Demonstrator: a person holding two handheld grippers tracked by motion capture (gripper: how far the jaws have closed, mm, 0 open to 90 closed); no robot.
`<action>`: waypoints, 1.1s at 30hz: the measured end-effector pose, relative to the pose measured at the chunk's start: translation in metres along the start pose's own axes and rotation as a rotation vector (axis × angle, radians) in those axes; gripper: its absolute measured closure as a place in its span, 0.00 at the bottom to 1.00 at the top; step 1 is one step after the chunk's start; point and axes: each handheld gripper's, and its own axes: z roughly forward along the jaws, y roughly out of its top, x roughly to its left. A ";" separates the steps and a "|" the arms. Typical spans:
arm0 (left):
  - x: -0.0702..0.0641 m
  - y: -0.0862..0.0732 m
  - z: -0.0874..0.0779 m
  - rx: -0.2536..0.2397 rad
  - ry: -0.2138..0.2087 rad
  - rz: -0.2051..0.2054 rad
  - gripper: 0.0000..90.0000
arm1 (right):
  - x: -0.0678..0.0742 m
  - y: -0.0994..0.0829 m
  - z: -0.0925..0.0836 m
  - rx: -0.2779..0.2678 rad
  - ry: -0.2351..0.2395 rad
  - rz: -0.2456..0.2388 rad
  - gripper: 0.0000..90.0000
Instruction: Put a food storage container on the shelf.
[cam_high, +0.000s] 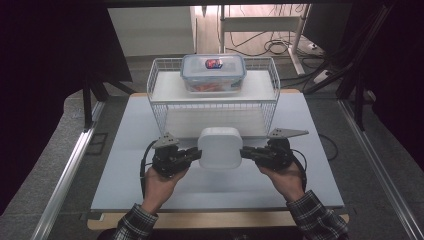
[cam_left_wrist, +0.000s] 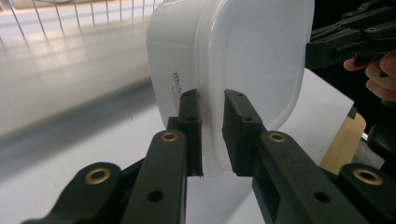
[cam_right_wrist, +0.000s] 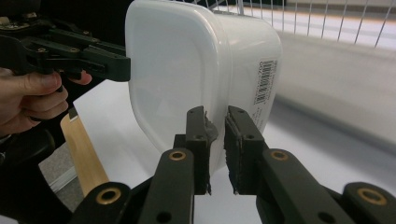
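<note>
We have the white lidded container (cam_high: 220, 148) pinched from both sides at lower centre of the high view, just in front of the wire rack (cam_high: 159, 107). Left gripper (cam_high: 196, 154) has its jaws narrowed onto the rim at the container's left edge, right gripper (cam_high: 246, 152) likewise onto the right edge. Both hold it.

Progress, as we judge it: grasp is done and the container looks clear of the white table (cam_high: 125, 165), so the lift seems underway. The shadow under it supports that, but we can't confirm the gap from above. What's left is likely the carry and placement. The rack's lower shelf, directly behind the container, sits open, and the top shelf already carries a clear box with a blue-rimmed lid (cam_high: 213, 73). Which shelf is the target we can't tell.

View differences:
- Left gripper view: lower centre, the jaws close on the lid's flange (cam_left_wrist: 212, 140), with printed text on the container wall at mid-frame. The right gripper (cam_left_wrist: 348, 39) and fingers are in the upper right.
- Right gripper view: the barcode label (cam_right_wrist: 265, 81) sits on the container side, right of centre, and worn pad (cam_right_wrist: 211, 128) material is visible at the grip. The left gripper (cam_right_wrist: 100, 58) and hand are in the upper left.
- High view: gives the rack, the clear box and both forearms. It hides the pad contact itself.
</note>
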 end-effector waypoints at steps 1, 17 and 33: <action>0.000 0.003 -0.001 -0.003 0.004 0.000 0.87 | 0.000 0.003 -0.001 -0.003 -0.001 -0.003 0.89; 0.008 0.041 -0.016 -0.037 0.036 0.023 0.87 | 0.002 0.049 -0.002 -0.047 -0.003 -0.056 0.89; 0.013 0.081 -0.027 -0.060 0.064 0.053 0.87 | -0.004 0.088 -0.003 -0.096 0.010 -0.066 0.89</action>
